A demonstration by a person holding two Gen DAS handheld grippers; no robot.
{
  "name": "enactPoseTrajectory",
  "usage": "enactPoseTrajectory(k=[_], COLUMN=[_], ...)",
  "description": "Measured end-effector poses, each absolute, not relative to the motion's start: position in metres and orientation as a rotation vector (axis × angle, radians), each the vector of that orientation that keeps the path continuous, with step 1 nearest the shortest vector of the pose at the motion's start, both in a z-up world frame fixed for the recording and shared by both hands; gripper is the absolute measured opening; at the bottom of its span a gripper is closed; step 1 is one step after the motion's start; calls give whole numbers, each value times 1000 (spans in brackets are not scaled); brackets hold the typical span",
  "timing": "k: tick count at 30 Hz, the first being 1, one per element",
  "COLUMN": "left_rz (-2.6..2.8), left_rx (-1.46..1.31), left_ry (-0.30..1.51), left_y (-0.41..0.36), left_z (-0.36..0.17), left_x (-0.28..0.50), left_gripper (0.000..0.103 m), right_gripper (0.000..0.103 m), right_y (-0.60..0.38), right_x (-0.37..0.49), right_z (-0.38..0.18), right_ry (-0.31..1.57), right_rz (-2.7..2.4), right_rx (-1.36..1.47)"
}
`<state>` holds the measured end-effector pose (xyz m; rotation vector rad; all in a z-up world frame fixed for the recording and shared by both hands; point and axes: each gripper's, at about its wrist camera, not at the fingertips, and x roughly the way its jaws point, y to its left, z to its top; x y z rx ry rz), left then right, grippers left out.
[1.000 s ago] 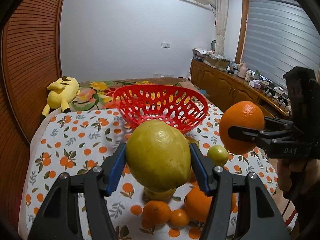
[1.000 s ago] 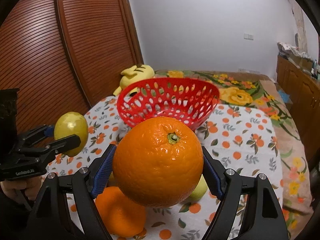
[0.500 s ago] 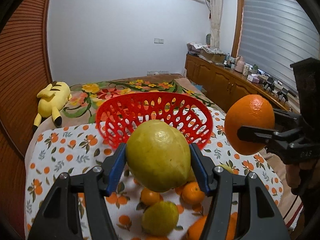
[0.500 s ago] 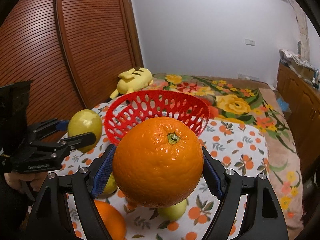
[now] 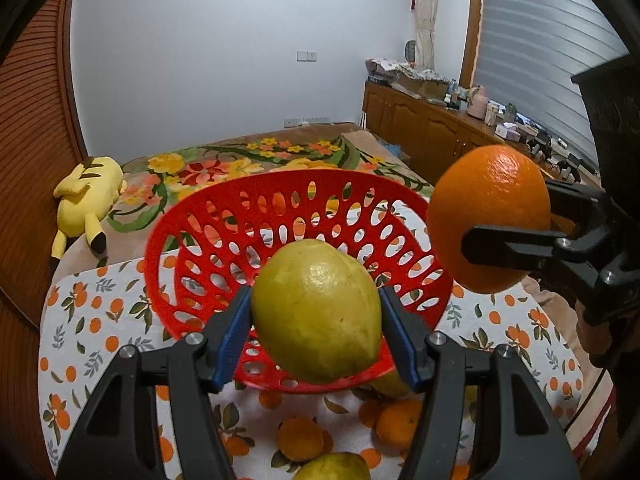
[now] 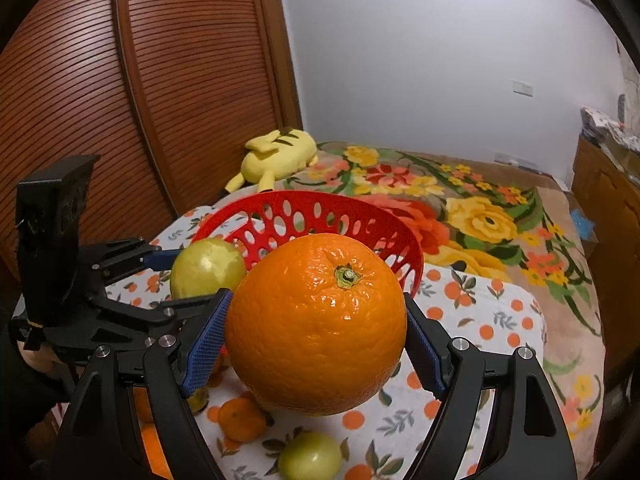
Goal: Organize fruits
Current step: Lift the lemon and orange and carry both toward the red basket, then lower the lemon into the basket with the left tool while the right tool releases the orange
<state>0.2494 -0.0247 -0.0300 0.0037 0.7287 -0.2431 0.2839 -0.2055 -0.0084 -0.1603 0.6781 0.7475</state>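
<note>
L tongs (image 5: 316, 330): closed on a big yellow-green citrus, lemon-like (image 5: 318, 312), blue pads at its widest girth, both sides. Fruit sits fully betw. the fingers, off the surface, in front of and just above the near rim of the red basket (image 5: 192, 216). Exact species unclear; pebbly skin.

R tongs (image 6: 316, 332): closed on a large orange (image 6: 316, 332), stem end up and tipped toward cam. Pads at the equator, L and R. Orange held in the air, near side of the basket, not yet over the bowl as far as I can judge. From L cam the orange (image 5: 490, 220) hangs just beside basket's right rim.

Handling (judgement):
- Orange: fairly heavy for size, firm, rind slightly waxy w/ glare spots, so could slip if grip relaxes. Round = rolls on release. Grip across the middle looks right.
- Lemon-like fruit: firm, oblong, dimpled skin gives better purchase. Taper toward ends, so hold at the fat middle, as now.
- Neither fragile, but a high drop could bruise; basket is thin perforated plastic, light, may skid or tip on the cloth.

Basket: appears empty inside, stands on a bed w/ orange-print cloth (image 5: 80, 320).

Still loose on cloth: small mandarins (image 5: 300, 438), another yellow-green fruit (image 5: 336, 468) at bottom edge, small green fruit (image 6: 310, 460) in R cam.

Yellow plush toy (image 5: 86, 196) lies well beyond basket, not involved.
</note>
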Motion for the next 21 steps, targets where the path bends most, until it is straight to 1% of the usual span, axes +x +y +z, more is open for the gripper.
enactPoseTrajectory(k=[13,21], left_rz=[-250,-231], left_rx=[36,12], left_ry=[786,801], left_y=[-26,-12], left_z=[-48,-50], left_x=[270,280], left_gripper=[62,63], right_gripper=[82,82], right_y=[-184,-174], right_x=[314,333], right_z=[-27,-37], right_ry=[704,719], right_rz=[789,794], right_rx=[-225,-253])
